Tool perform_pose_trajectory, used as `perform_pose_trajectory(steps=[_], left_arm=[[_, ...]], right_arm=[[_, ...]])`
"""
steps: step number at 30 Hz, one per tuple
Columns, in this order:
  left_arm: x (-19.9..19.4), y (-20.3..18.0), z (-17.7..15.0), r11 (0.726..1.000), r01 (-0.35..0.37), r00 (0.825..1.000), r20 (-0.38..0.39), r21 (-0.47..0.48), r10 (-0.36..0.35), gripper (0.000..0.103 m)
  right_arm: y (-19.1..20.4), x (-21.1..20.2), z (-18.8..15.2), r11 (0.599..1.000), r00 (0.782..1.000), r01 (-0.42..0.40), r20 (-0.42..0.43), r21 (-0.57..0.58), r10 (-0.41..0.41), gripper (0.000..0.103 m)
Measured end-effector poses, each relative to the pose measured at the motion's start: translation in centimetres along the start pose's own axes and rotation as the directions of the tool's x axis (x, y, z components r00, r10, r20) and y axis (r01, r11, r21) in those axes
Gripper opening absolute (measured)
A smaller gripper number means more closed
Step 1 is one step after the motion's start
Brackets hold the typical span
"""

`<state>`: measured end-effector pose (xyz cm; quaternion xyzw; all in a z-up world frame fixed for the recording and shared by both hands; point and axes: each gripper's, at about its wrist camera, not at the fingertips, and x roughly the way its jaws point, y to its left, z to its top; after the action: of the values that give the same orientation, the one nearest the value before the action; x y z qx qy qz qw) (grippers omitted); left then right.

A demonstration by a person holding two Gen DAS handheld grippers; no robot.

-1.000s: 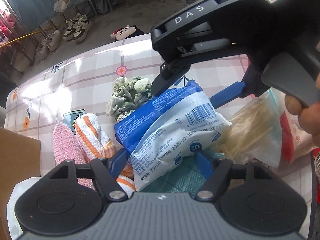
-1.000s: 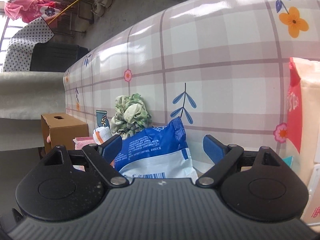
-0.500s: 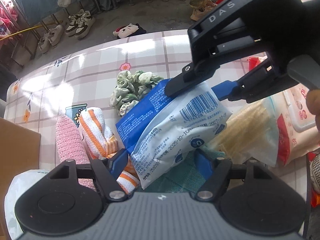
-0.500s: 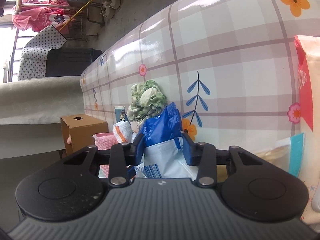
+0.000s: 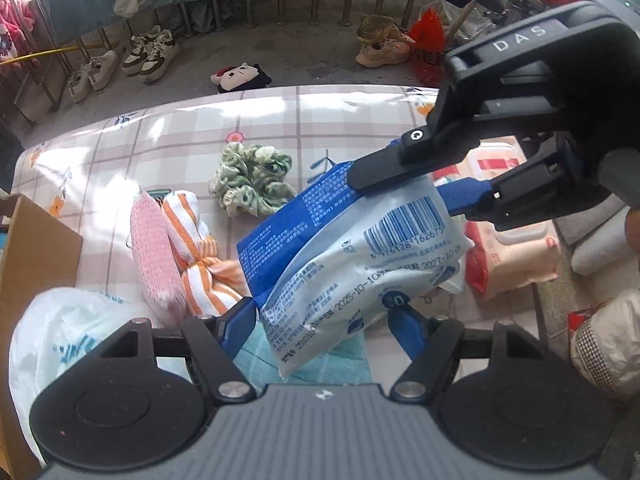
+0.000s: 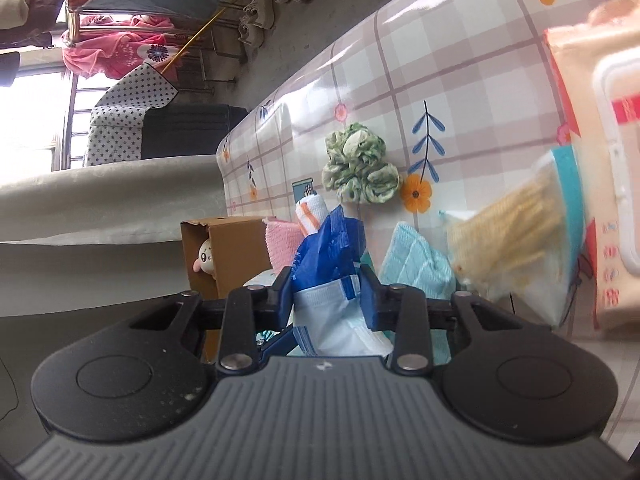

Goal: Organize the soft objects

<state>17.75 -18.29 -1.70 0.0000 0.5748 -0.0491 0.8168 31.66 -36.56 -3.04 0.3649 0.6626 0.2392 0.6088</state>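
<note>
- Blue-and-white packet (image 5: 360,256) held off the checked tabletop (image 5: 192,136), gripped at both ends.
- Right hand-held gripper (image 6: 326,292): jaws closing, pads already pinching the packet's blue end.
- Left hand-held gripper (image 5: 320,320): set wide, fingers pressed against the packet's lower white end.
- Green scrunchie (image 5: 252,178), pink cloth (image 5: 154,256) and orange-striped cloth (image 5: 192,240) lying on the tabletop beyond.
- Cardboard box (image 6: 236,256) at the tabletop's edge.
</note>
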Motion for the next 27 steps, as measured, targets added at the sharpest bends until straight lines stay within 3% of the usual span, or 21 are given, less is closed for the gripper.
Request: perform_pose_trajectory(steps=[6,13,17,20,23,27], left_arm=[[-1.7,-2.7,-5.0,0.991,0.132,0.988,-0.08,0.007,-0.131,0.073],[0.3,-5.6,-10.9,0.941,0.339,0.927,-0.177,0.012,-0.331,0.074],[2.1,-6.9,-12.5,0.93,0.363,0.918,-0.197,0.059,-0.345,0.075],[3.0,-6.3,-13.2,0.937,0.342,0.927,-0.187,0.063,-0.326,0.077],[3.5,-4.9,-13.4,0.942,0.33,0.933,-0.175,0.057,-0.316,0.078],[4.1,-2.5,-13.6,0.941,0.337,0.929,-0.162,0.002,-0.332,0.077]], right_arm=[[-2.3,-3.7,-6.2,0.992,0.999,0.054,-0.007,0.116,-0.053,0.032],[-6.8,-6.8,-13.7,0.915,0.972,0.222,-0.007,0.336,-0.234,0.032],[-8.3,-7.4,-16.3,0.848,0.94,0.299,0.02,0.438,-0.341,0.032],[-8.6,-6.5,-17.1,0.815,0.919,0.331,0.035,0.475,-0.393,0.032],[-8.7,-4.9,-16.9,0.787,0.92,0.319,0.027,0.528,-0.391,0.035],[-7.4,-3.3,-16.1,0.8,0.939,0.269,0.039,0.537,-0.342,0.04]])
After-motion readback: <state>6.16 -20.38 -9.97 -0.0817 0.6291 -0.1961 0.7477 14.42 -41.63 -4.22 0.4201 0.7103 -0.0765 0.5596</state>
